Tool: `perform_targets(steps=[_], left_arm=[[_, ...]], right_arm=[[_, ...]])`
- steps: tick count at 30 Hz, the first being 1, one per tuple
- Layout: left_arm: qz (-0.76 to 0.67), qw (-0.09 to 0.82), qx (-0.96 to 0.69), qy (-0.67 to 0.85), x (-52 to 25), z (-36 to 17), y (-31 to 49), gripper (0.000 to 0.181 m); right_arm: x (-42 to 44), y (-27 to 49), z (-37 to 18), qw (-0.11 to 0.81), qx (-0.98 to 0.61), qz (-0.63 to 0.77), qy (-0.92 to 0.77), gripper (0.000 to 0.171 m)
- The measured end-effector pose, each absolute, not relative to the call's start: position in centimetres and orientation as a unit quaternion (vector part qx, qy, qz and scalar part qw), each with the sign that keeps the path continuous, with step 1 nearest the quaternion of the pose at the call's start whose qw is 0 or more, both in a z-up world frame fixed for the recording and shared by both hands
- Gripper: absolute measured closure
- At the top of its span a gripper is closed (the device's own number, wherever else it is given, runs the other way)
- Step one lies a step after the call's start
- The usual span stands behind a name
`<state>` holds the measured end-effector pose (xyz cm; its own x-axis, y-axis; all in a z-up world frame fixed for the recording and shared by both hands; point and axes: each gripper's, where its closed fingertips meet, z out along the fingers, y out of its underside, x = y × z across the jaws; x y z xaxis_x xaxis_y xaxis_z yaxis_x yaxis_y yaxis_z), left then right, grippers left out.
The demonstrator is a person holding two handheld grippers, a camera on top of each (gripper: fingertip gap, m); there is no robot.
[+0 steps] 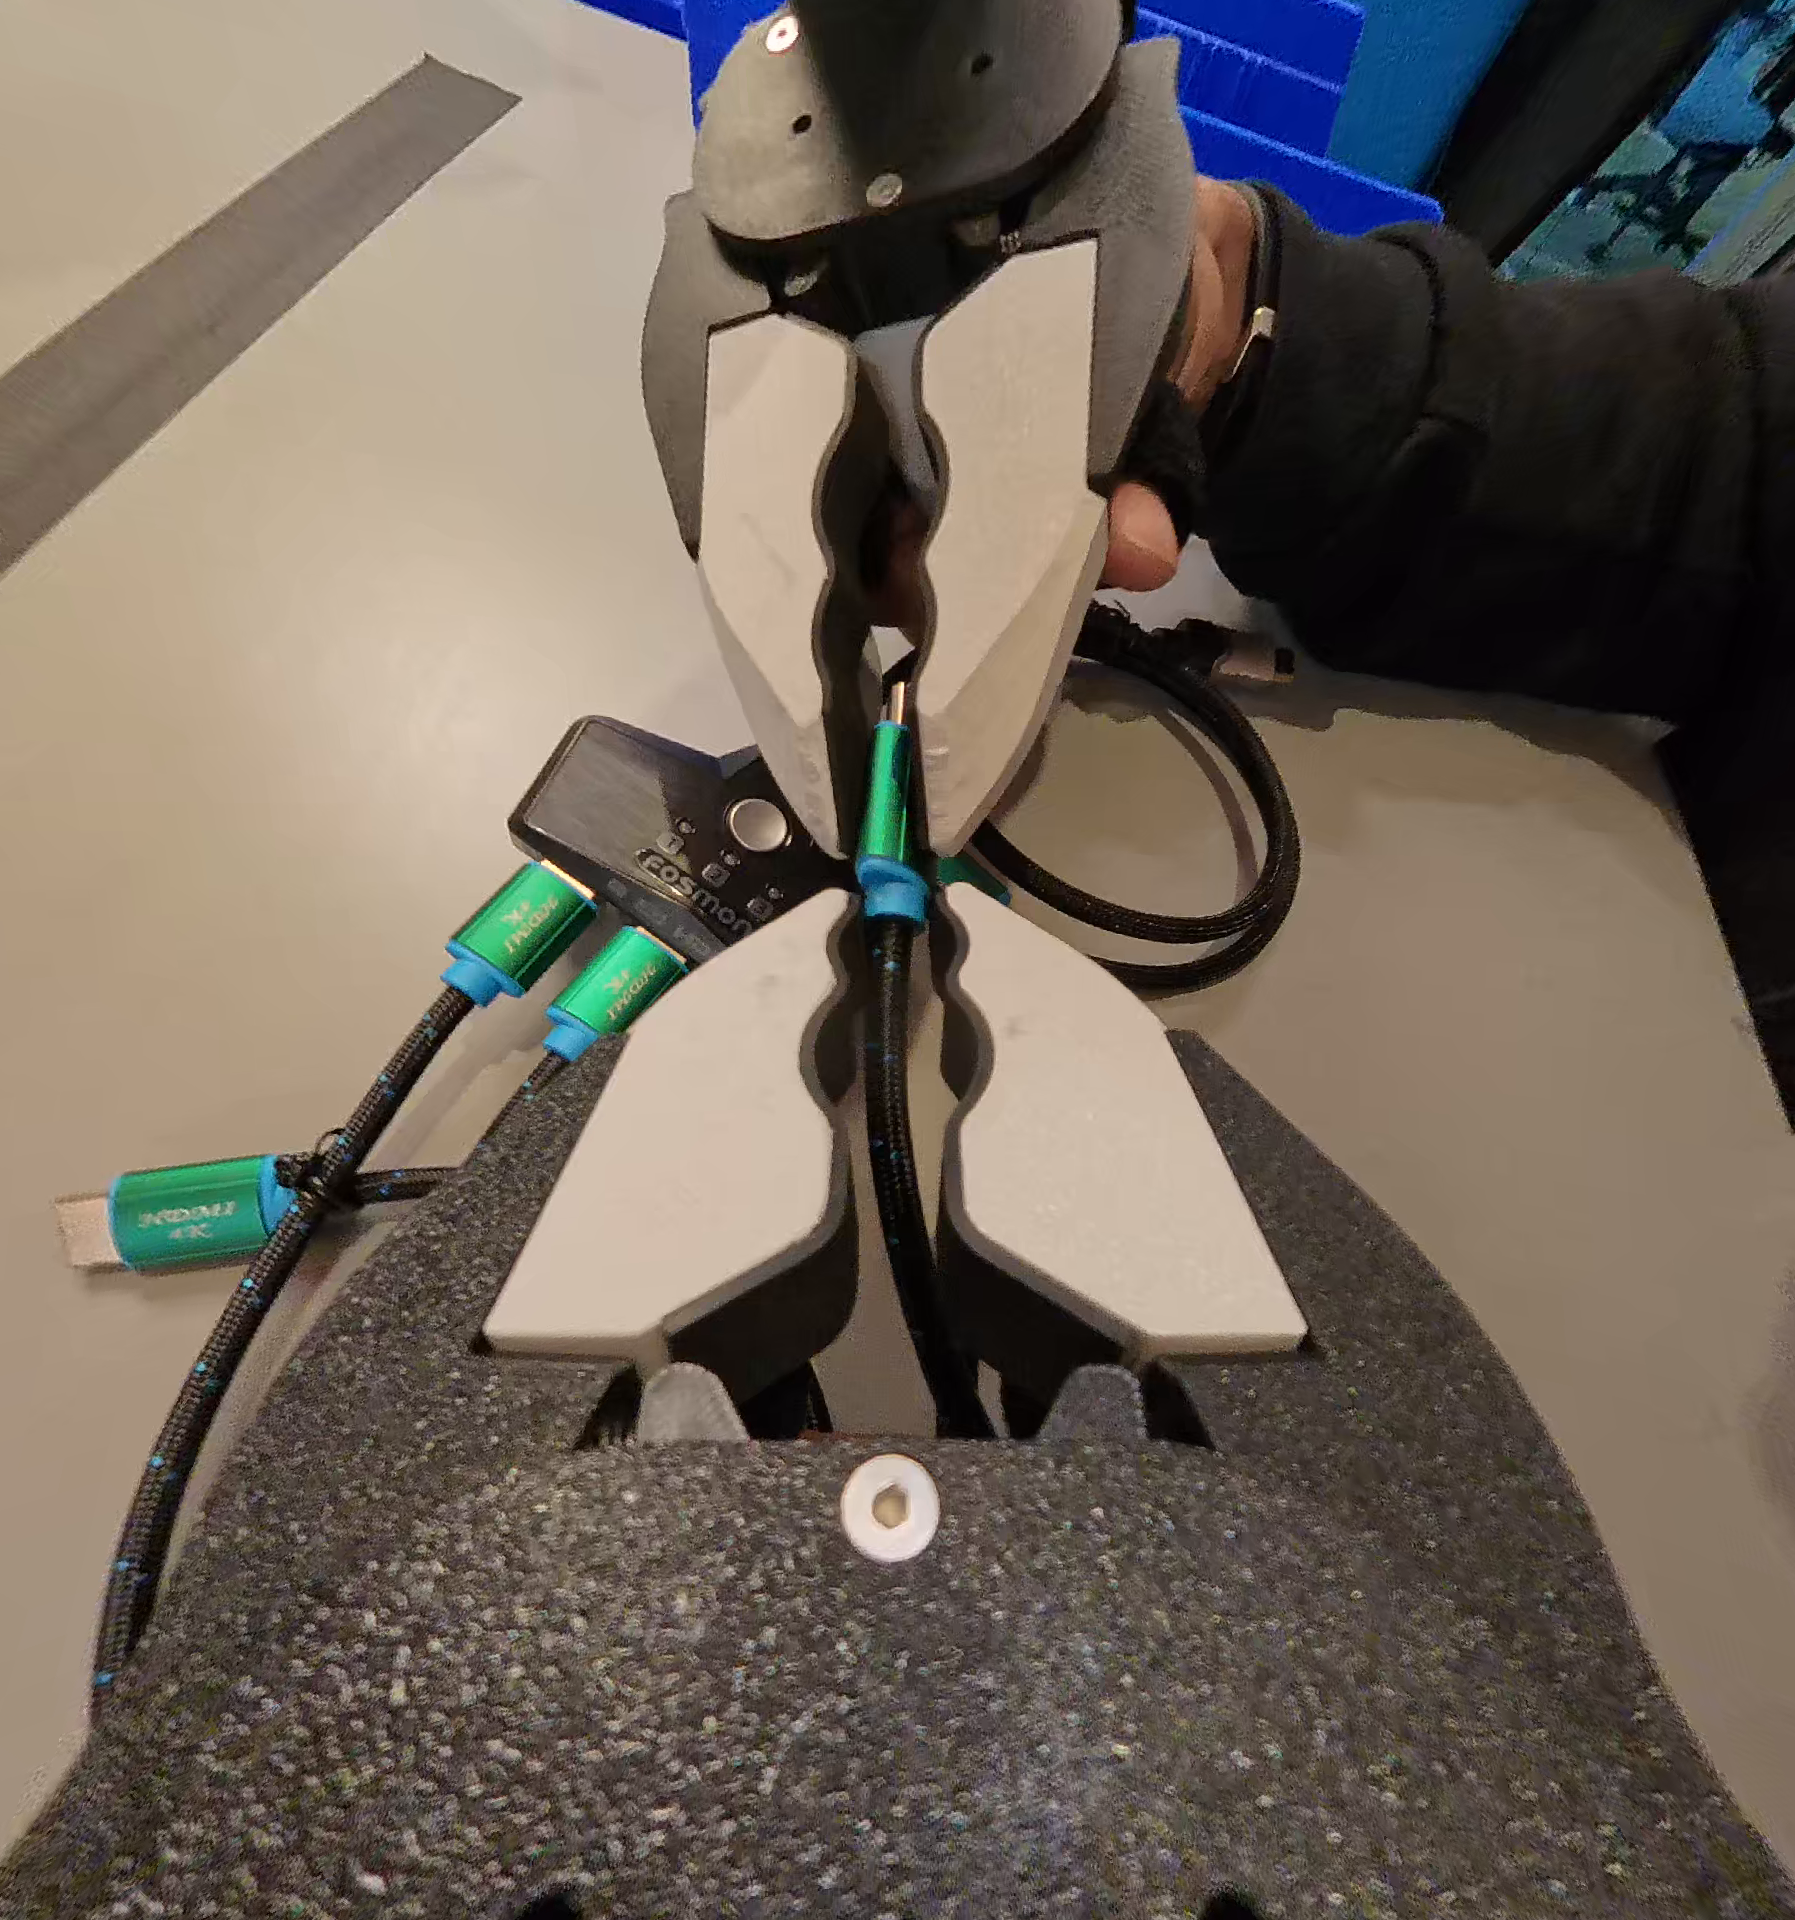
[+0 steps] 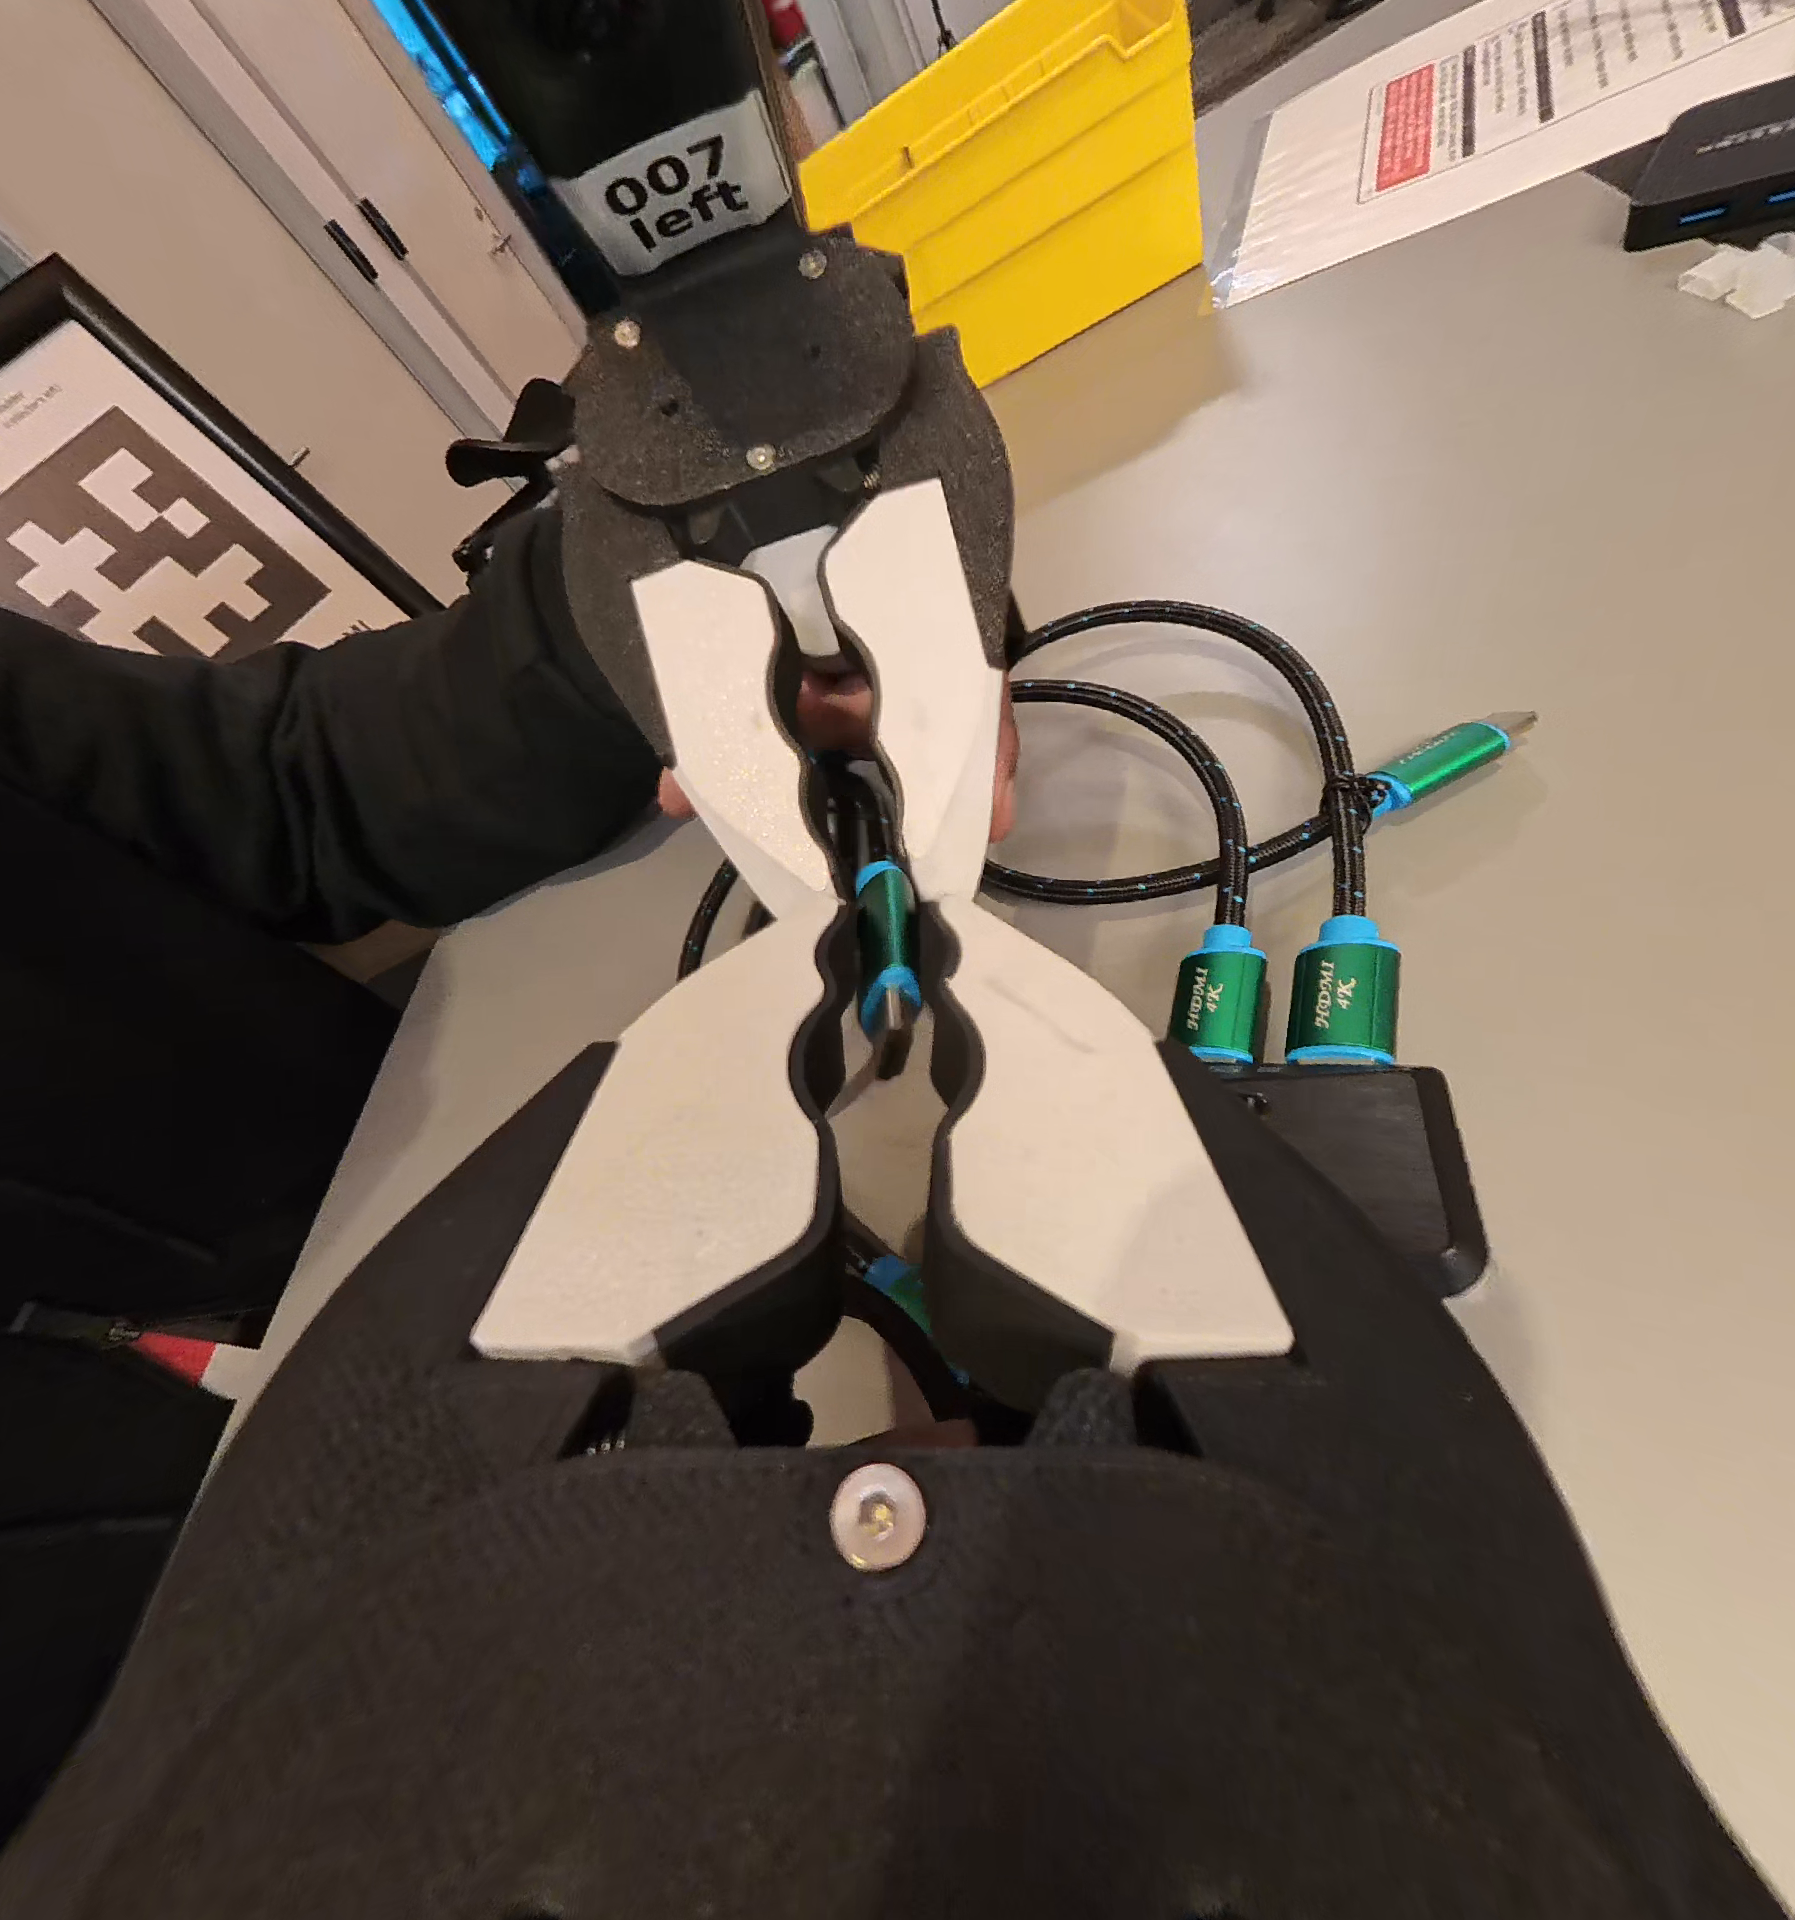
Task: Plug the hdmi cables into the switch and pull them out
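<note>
A green HDMI plug (image 1: 888,790) is held above the table between both grippers, unplugged, its metal tip pointing towards the right wrist camera. My right gripper (image 2: 888,920) is shut on its green body (image 2: 888,956). My left gripper (image 1: 898,899) is shut on its blue collar, and the braided cable (image 1: 898,1091) runs back between my fingers. The black switch (image 1: 664,800) lies on the table just beyond, with two green plugs (image 1: 524,930) (image 1: 618,987) seated in it; they also show in the right wrist view (image 2: 1220,992) (image 2: 1340,987). A loose plug (image 1: 186,1210) lies on the table.
Loops of black braided cable (image 2: 1236,790) lie on the grey table (image 1: 301,623). A yellow bin (image 2: 1028,177), a printed sheet (image 2: 1444,135) and a black hub (image 2: 1755,177) stand at the far side. A blue bin (image 1: 1236,62) and a dark strip (image 1: 197,281) are on the table. Black sleeves (image 1: 1495,468) hold both grippers. The tips of both grippers are at nearly the same place. Both grippers' tips are roughly 7 cm from the black switch (image 1: 664,800).
</note>
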<state>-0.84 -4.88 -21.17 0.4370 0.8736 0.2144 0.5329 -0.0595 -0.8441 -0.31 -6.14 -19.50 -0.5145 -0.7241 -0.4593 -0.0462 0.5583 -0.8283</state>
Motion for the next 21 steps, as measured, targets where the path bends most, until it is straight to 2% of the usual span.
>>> perform_targets(steps=[1, 9, 15, 18, 21], left_arm=[[0.169, 0.473, -0.699, -0.508, -0.8, -21.4, -5.0, 0.17], [0.103, 0.409, -0.671, -0.61, 0.7, -25.2, -8.1, 0.171], [0.067, 0.357, -0.689, -0.627, 1.4, -27.8, -8.1, 0.171], [0.059, 0.362, -0.689, -0.625, 1.4, -28.2, -7.9, 0.171], [0.059, 0.368, -0.69, -0.62, 1.4, -28.1, -7.8, 0.171]], right_arm=[[-0.6, -6.3, -19.7, 0.417, -0.244, -0.398, 0.78, 0.159], [-8.6, -7.0, -22.0, 0.354, -0.124, -0.365, 0.852, 0.129], [-8.6, -5.5, -25.6, 0.402, -0.11, -0.28, 0.865, 0.125], [-6.3, -4.7, -26.0, 0.432, -0.149, -0.247, 0.855, 0.134], [-5.4, -4.9, -26.0, 0.442, -0.164, -0.237, 0.85, 0.135]])
